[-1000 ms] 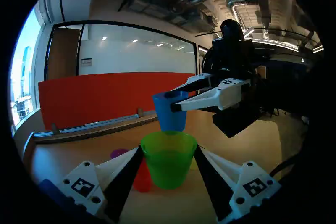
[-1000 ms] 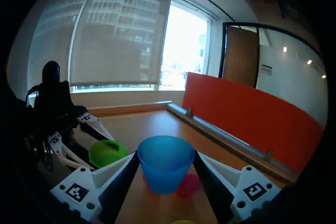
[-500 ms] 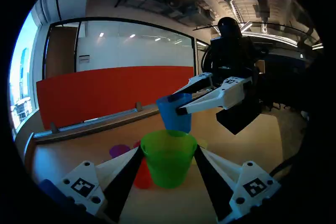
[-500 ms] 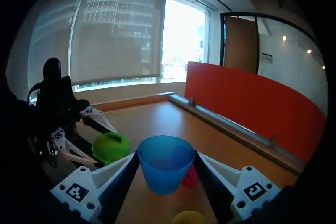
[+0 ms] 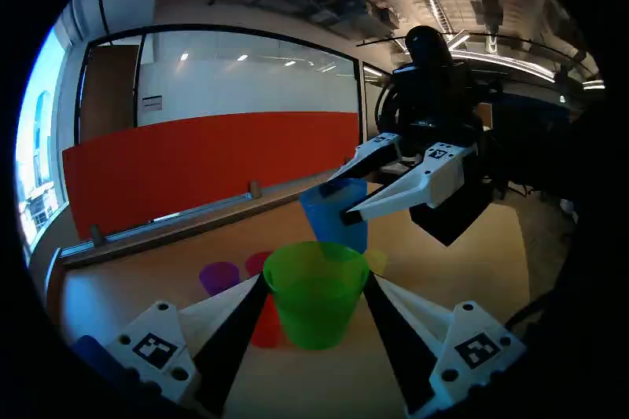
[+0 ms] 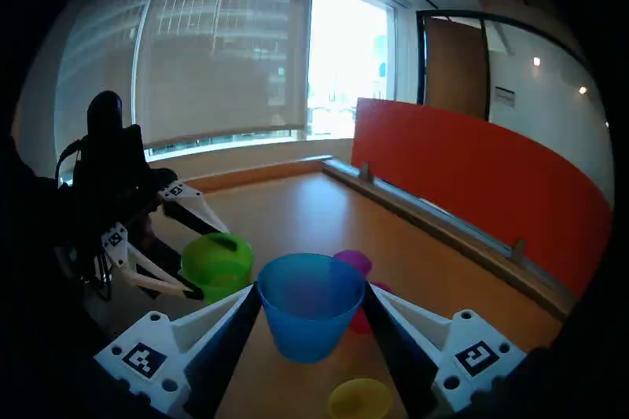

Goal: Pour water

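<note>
**A:** Status on the pour?

**B:** Staged, not started, as I read it. Nearest in the left gripper view, the left gripper (image 5: 314, 277) is clamped on the green cup (image 5: 316, 310). Both fingers are against its wall, and the cup is upright and lifted off the table (image 5: 472, 262). Just behind it and a bit higher, the right gripper (image 5: 342, 200) has the blue cup (image 5: 330, 224) pinched the same way, leaning slightly. The rims are close, but I can't tell if they touch.

**A:** Any water moving?

**B:** No stream visible. I can't tell whether either cup holds water, since the plastic is translucent and the light is poor. What's left is lining up the rims, tipping one cup over the other, and setting both down.

**A:** Counts?

**B:** Two grippers, each holding one cup. From the right gripper view, near to far:
- the blue cup between its own fingers
- one yellow cup (image 6: 360, 399) standing low in front
- one red cup (image 6: 363, 321) partly hidden behind the blue one
- one purple cup (image 6: 352, 261) past that
- the green cup off to the side

That makes five cups, two held and three loose on the table. Beyond them there's one red partition (image 6: 480, 183) along the far edge.
</note>
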